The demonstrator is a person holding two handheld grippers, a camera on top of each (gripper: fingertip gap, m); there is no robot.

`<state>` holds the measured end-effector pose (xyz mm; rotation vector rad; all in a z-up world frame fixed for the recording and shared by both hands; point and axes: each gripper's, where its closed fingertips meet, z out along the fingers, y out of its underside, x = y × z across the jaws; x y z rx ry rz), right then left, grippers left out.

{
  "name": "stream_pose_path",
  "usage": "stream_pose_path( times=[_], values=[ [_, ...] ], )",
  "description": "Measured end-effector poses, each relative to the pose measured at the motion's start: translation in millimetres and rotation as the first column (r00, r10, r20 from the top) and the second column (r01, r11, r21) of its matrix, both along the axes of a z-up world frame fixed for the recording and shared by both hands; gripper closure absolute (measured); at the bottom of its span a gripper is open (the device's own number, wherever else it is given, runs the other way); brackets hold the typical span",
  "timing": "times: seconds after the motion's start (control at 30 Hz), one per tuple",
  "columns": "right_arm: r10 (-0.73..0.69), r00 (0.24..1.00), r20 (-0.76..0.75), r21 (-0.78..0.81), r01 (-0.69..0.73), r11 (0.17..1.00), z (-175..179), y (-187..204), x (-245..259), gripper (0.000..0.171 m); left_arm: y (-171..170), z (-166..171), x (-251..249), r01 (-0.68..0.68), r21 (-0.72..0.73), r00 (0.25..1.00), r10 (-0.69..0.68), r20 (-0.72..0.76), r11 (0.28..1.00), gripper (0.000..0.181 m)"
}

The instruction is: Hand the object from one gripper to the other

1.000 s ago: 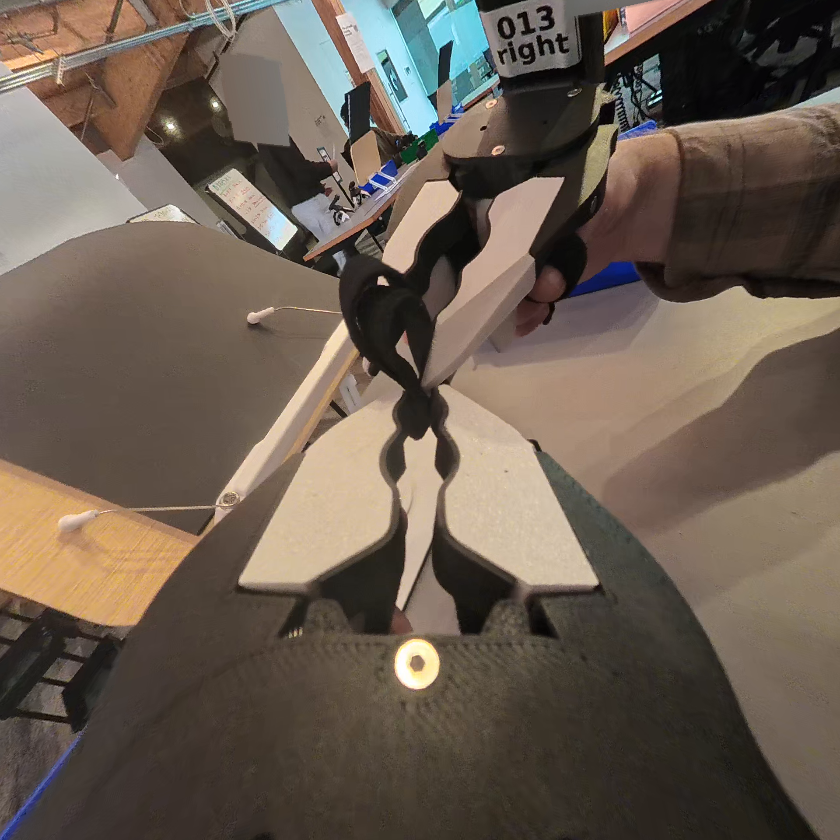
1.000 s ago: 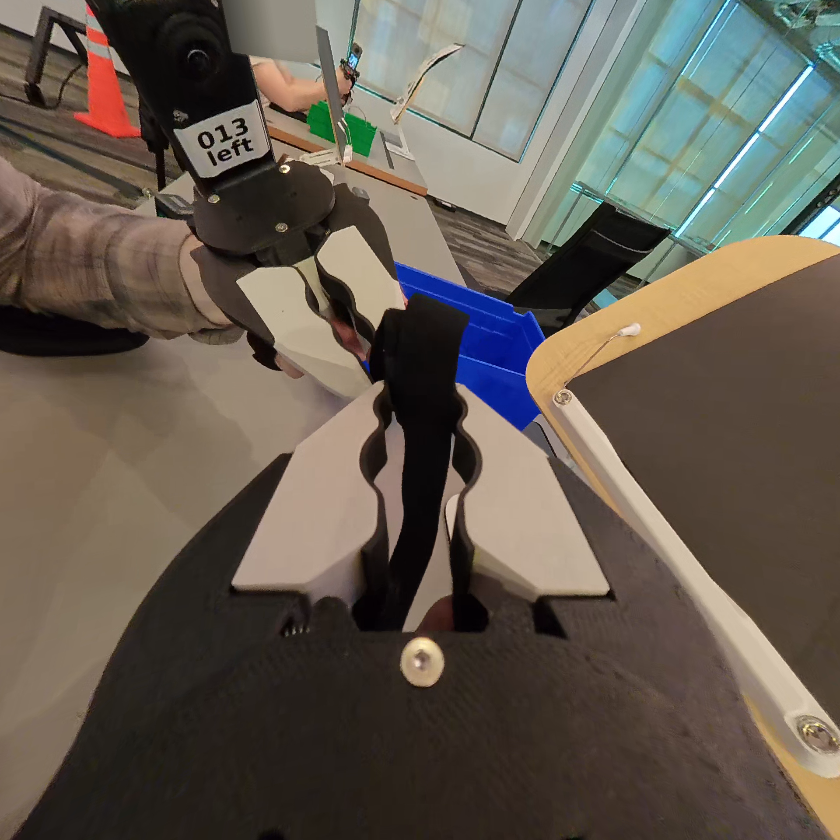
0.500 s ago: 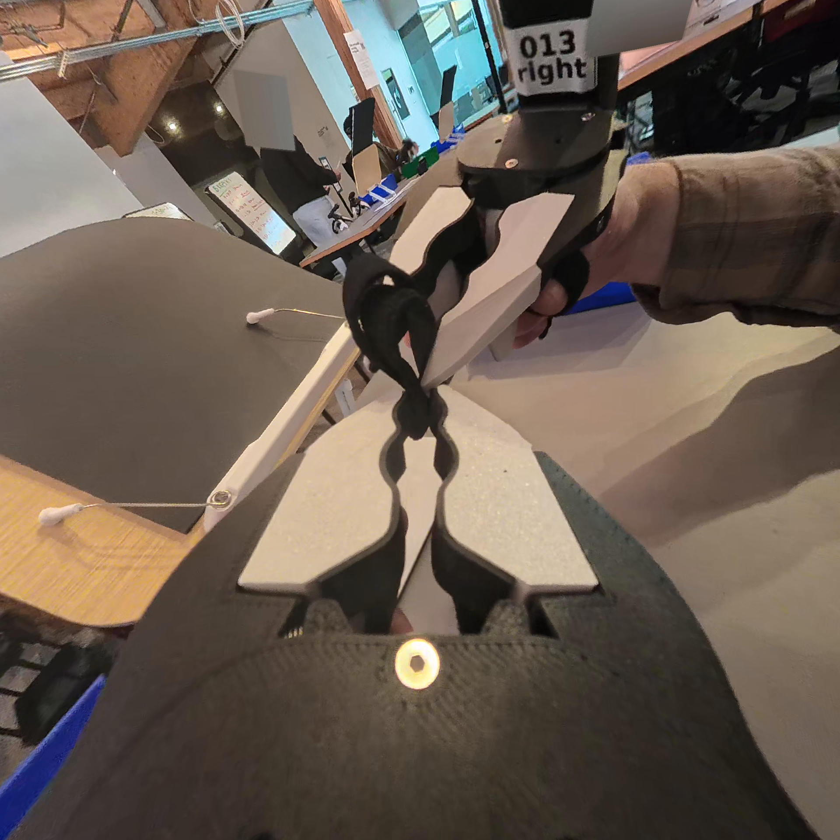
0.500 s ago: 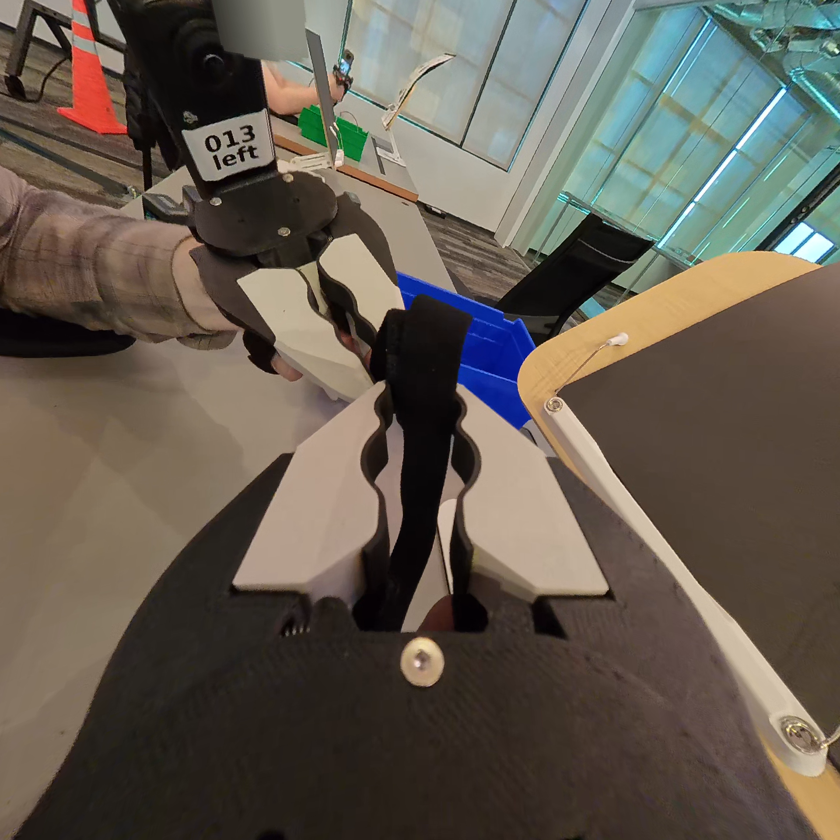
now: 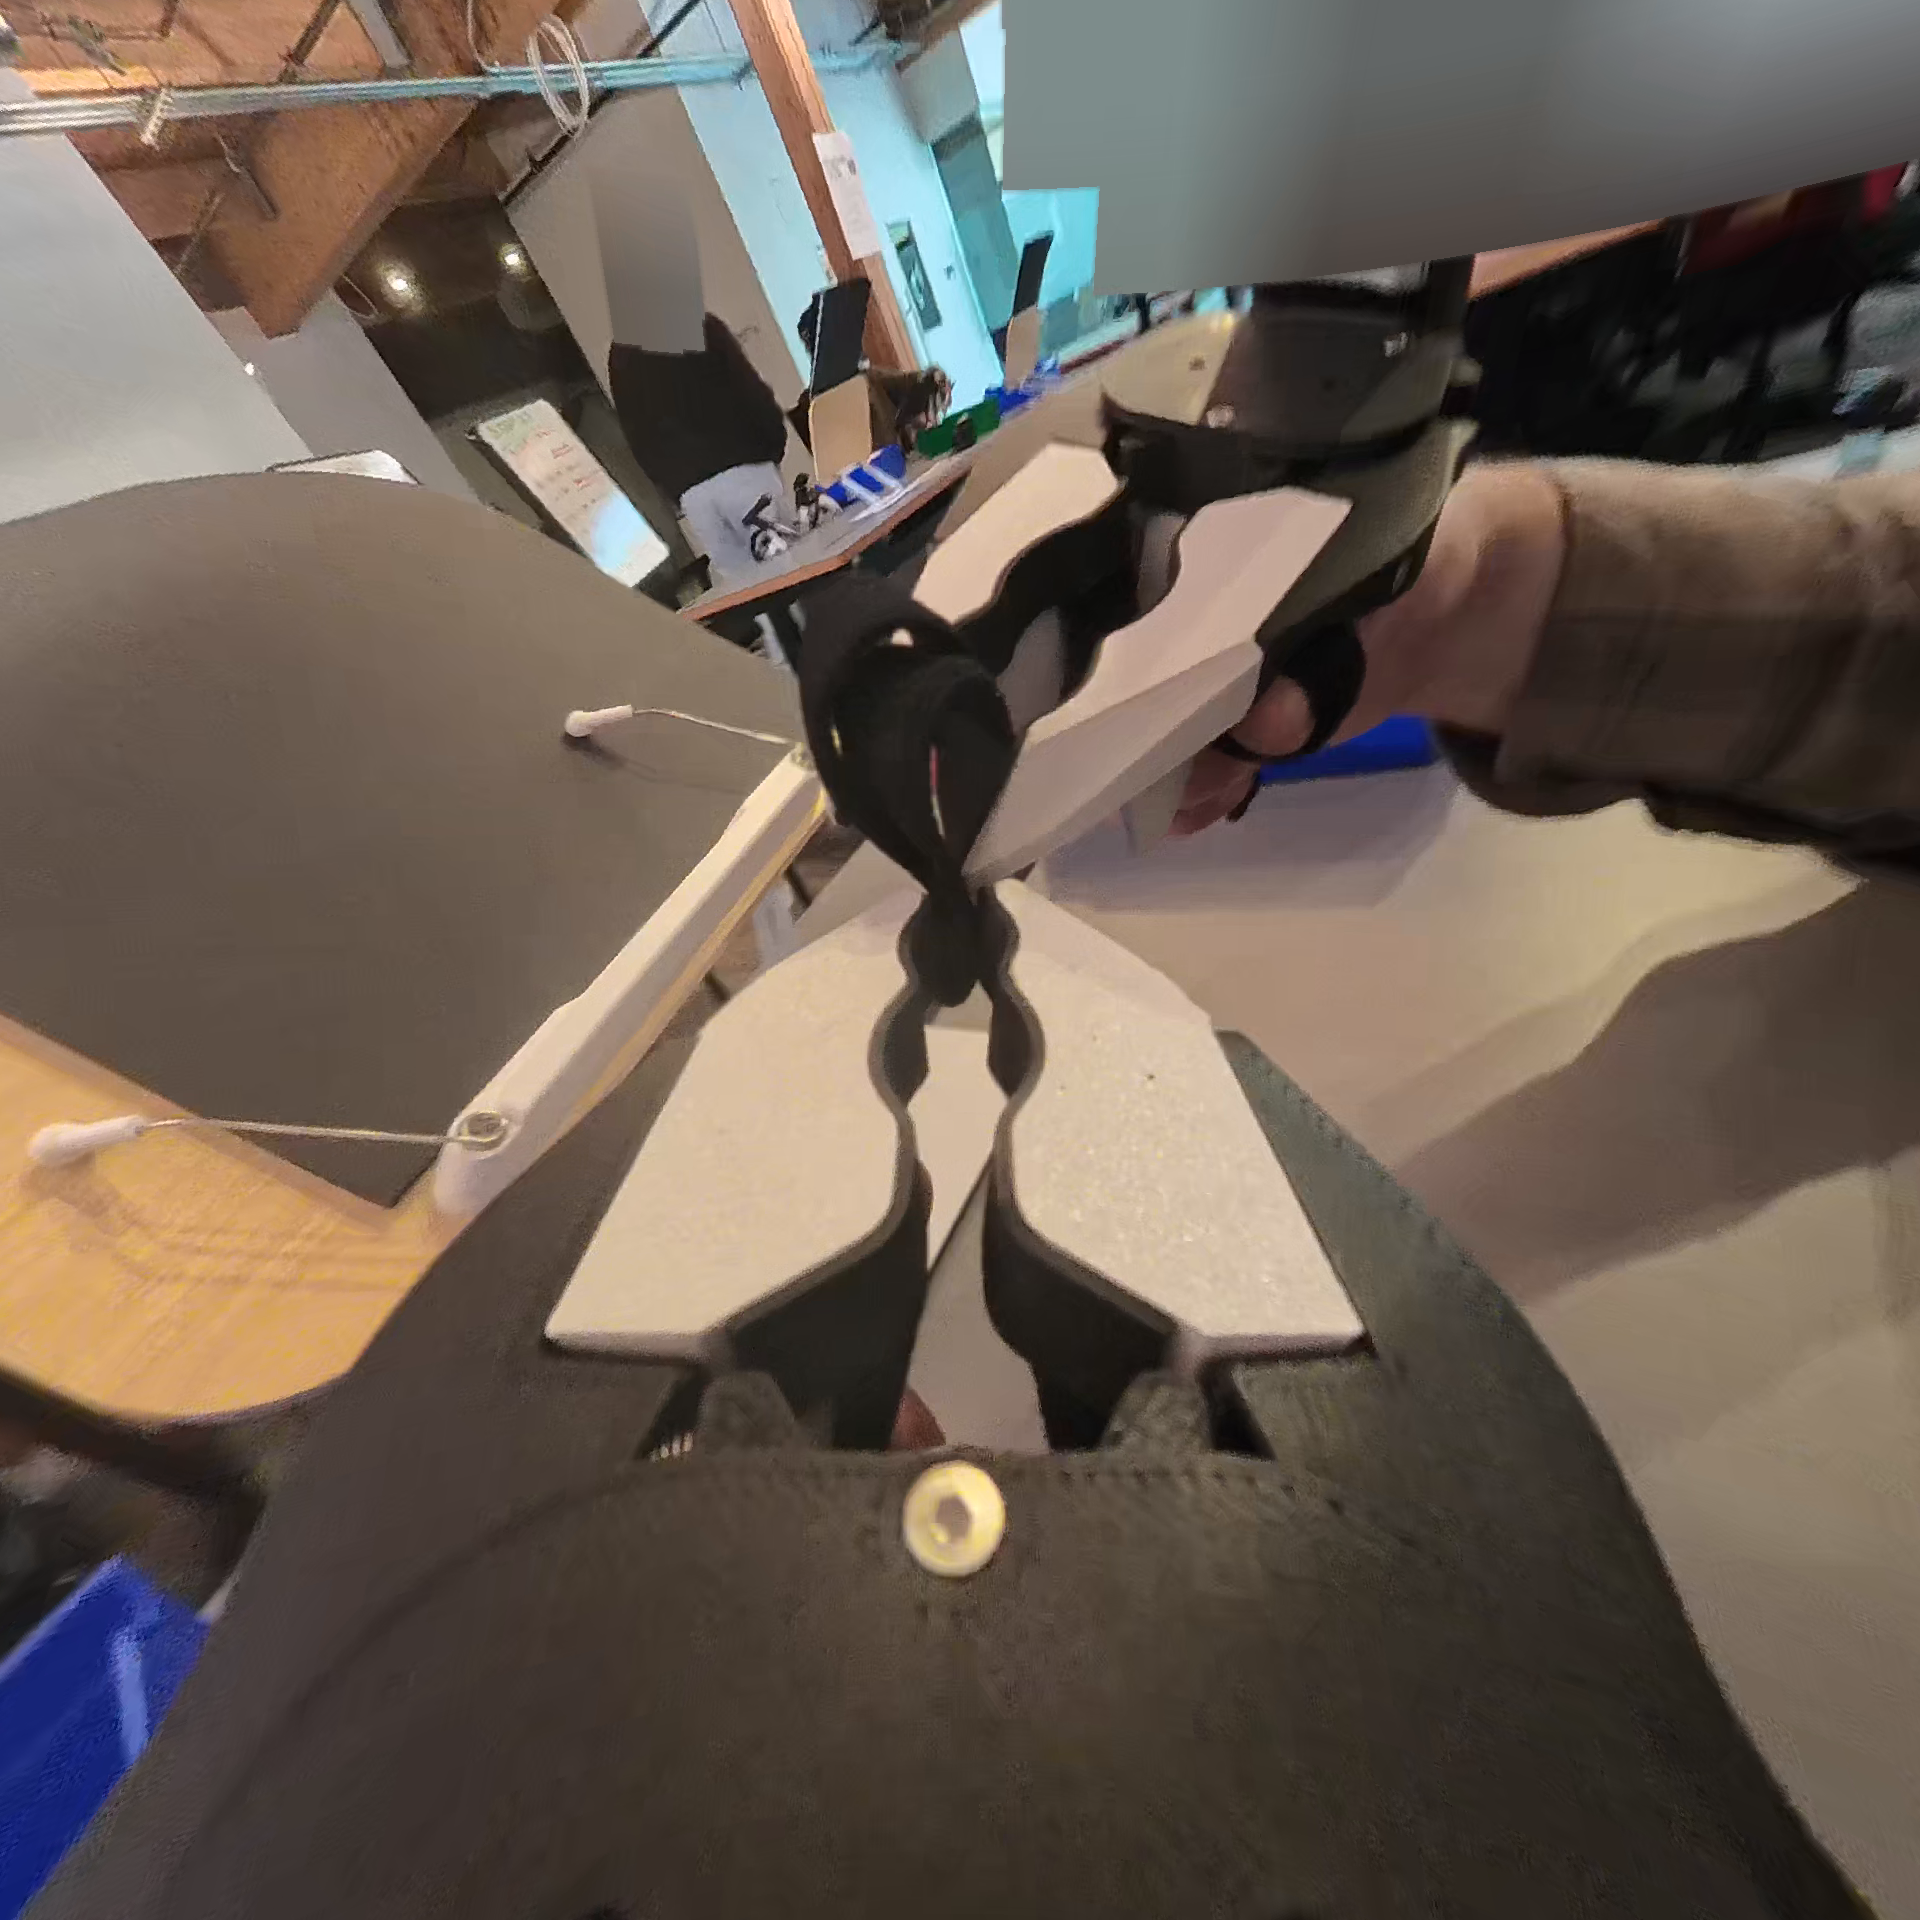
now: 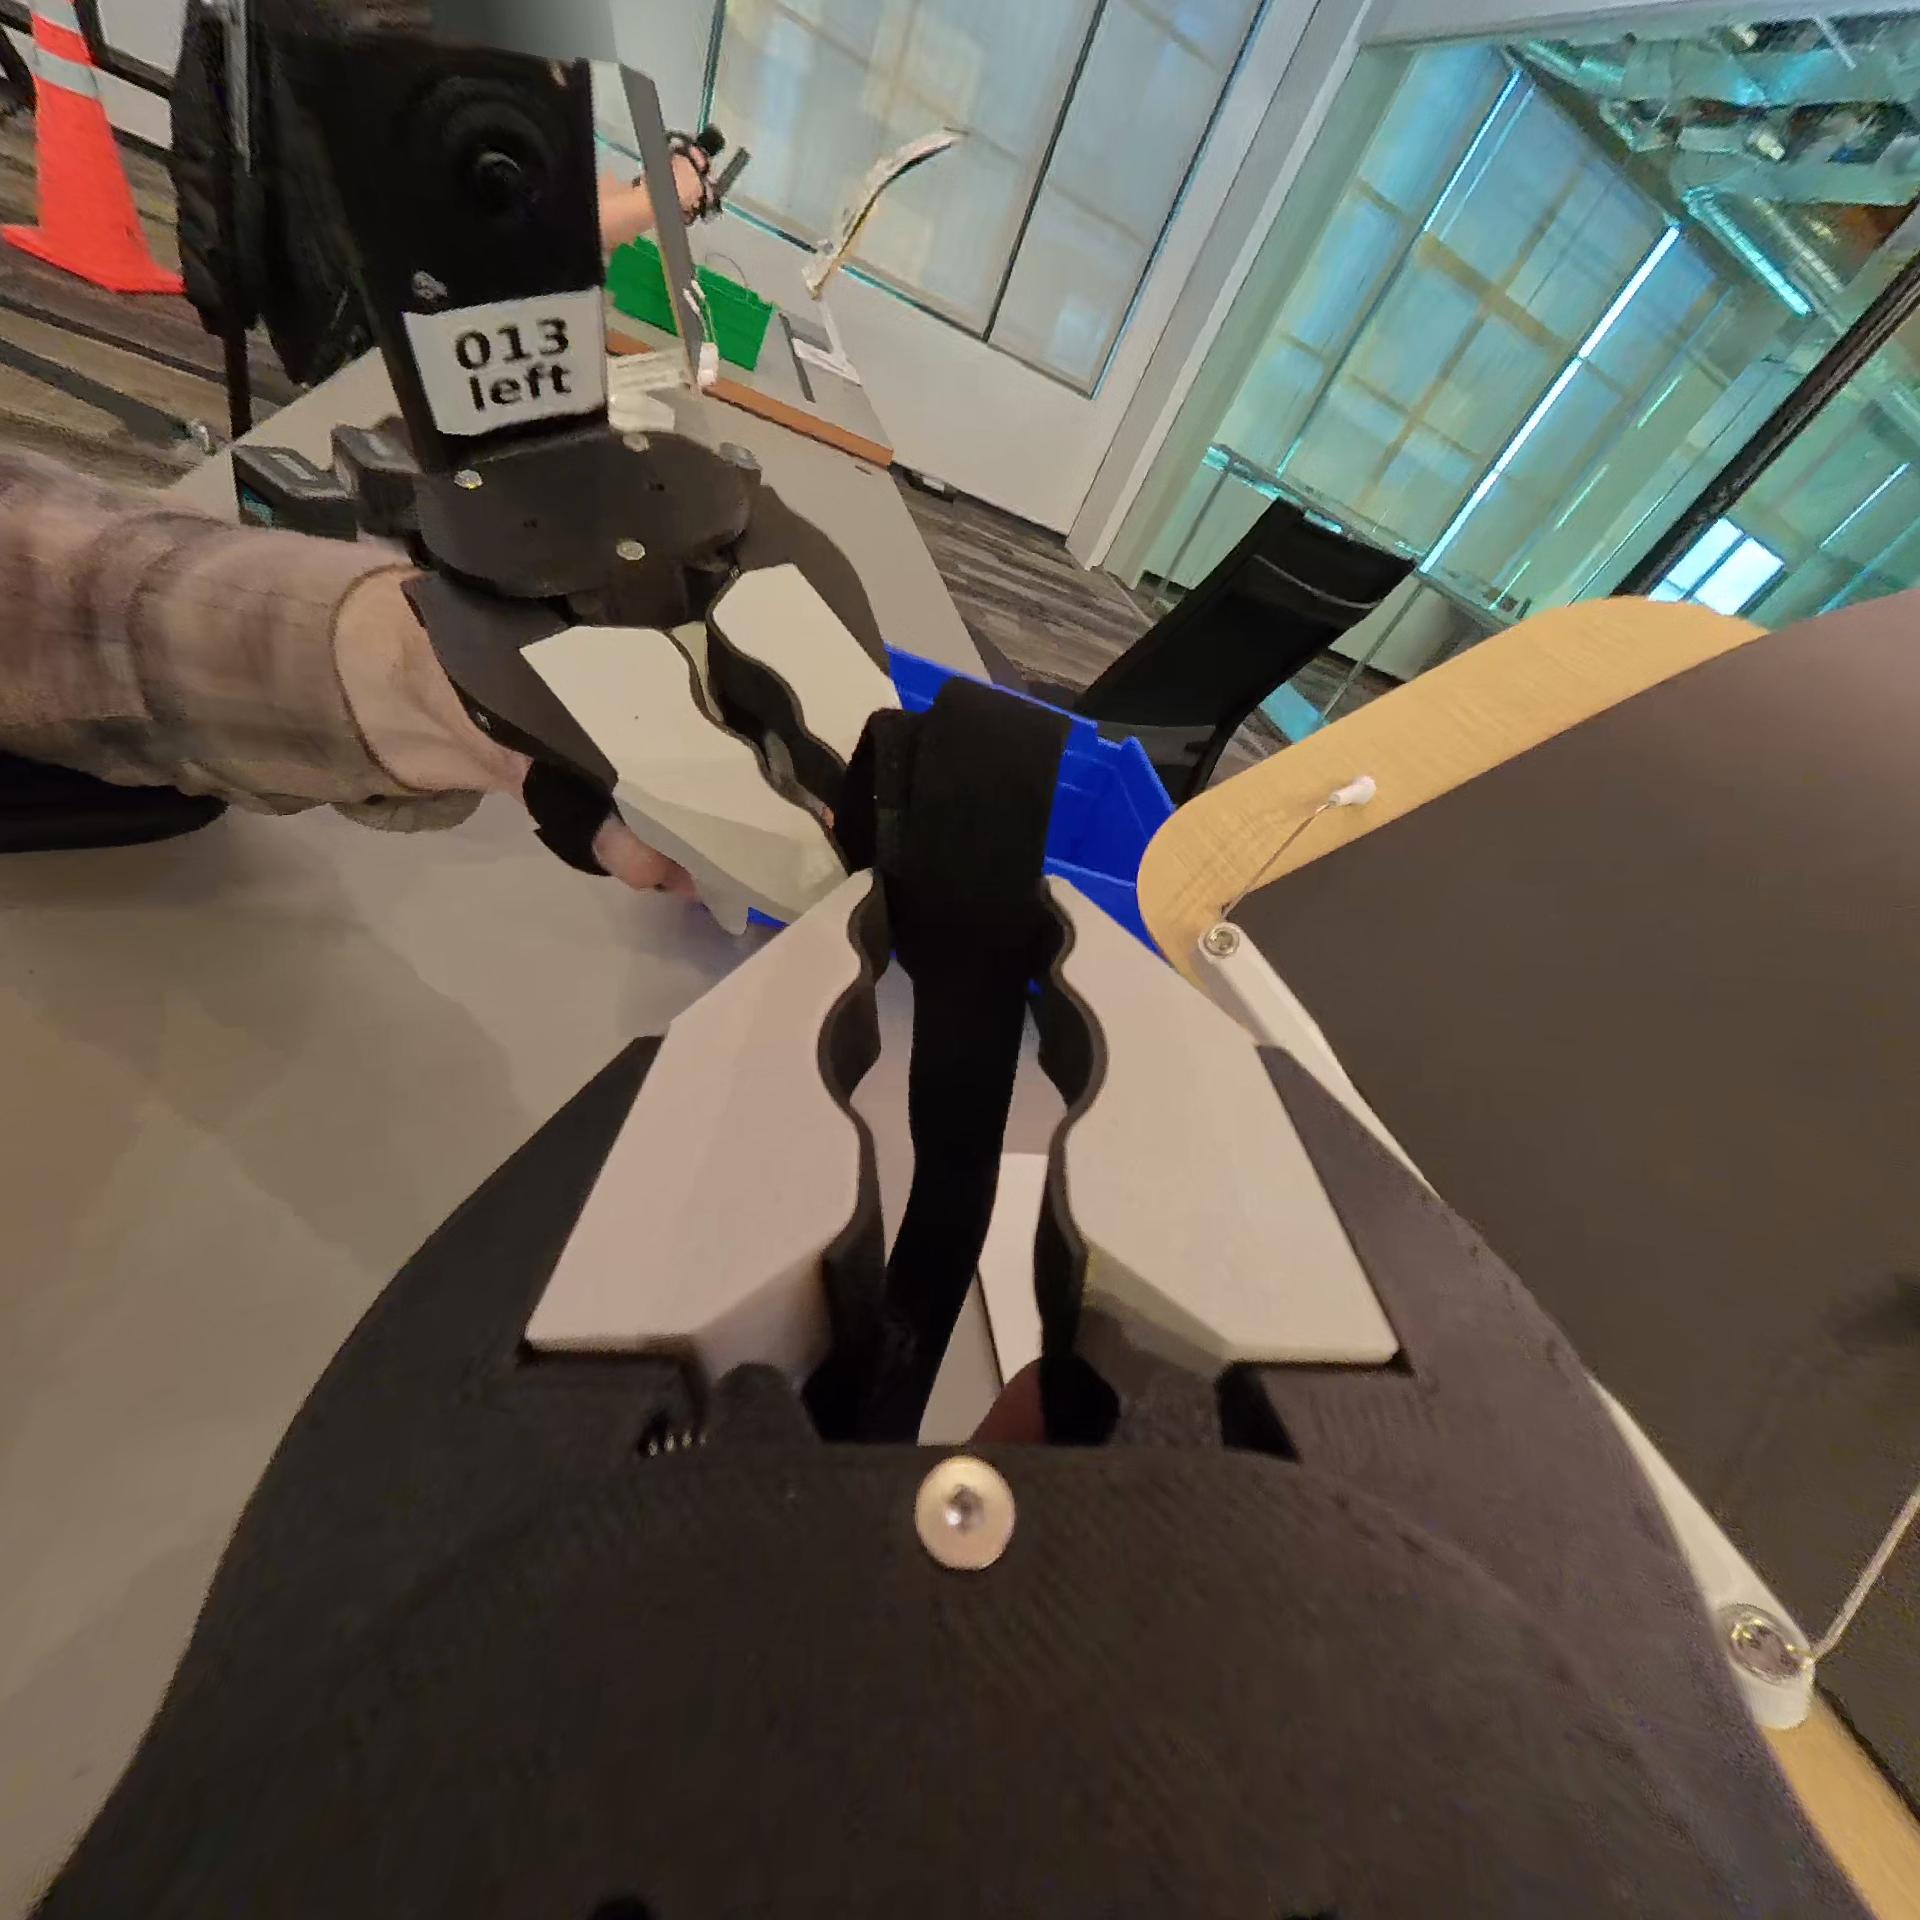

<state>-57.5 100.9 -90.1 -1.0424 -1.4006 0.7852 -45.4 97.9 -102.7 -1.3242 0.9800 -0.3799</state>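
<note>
Left wrist view, frame centre: left tongs [image 5: 951, 935] clenching lower end of black strap [image 5: 914, 727]; right tongs [image 5: 982, 717], upper right, also gripping it [image 6: 961, 1039], long axis running between both tips, above grey desk [image 5: 1455, 997].

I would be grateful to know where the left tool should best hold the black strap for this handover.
Judging from its pose, the free looped end of the black strap beyond the right tool, approached head-on: the left tool already pinches the bunched part there, opposite the right tool.
</note>
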Motion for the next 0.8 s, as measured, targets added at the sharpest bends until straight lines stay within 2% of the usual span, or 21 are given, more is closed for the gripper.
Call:
stream_pose_path(
  times=[0.17,0.2,0.37,0.43,0.57,0.67,0.8],
  values=[
    [0.008,0.999,-0.039,0.010,-0.008,1.000,10,-3,2,0.139,-2,7,-1,0.058,-0.090,0.992,-0.048,0.118,0.994,0.176],
    [0.033,0.998,-0.045,-0.007,-0.033,0.999,11,-7,1,0.130,-1,9,-3,0.070,-0.110,0.986,-0.052,0.159,0.991,0.176],
    [0.084,0.992,-0.096,-0.089,-0.093,0.992,14,-13,-3,0.122,-2,22,-9,0.151,-0.177,0.940,-0.085,0.330,0.973,0.176],
    [0.104,0.987,-0.126,-0.111,-0.118,0.987,18,-16,-3,0.124,-2,22,-8,0.173,-0.195,0.927,-0.093,0.364,0.966,0.176],
    [0.055,0.994,-0.096,-0.058,-0.060,0.996,15,-12,-6,0.123,-5,22,-4,0.217,-0.228,0.909,-0.112,0.402,0.949,0.176],
    [0.062,0.993,-0.104,-0.062,-0.069,0.996,19,-14,-5,0.114,-10,24,-1,0.303,-0.276,0.879,-0.156,0.451,0.912,0.176],
    [0.102,0.987,-0.123,-0.115,-0.117,0.987,17,-17,-6,0.118,-16,24,4,0.406,-0.324,0.832,-0.199,0.518,0.855,0.177]
  ],
)
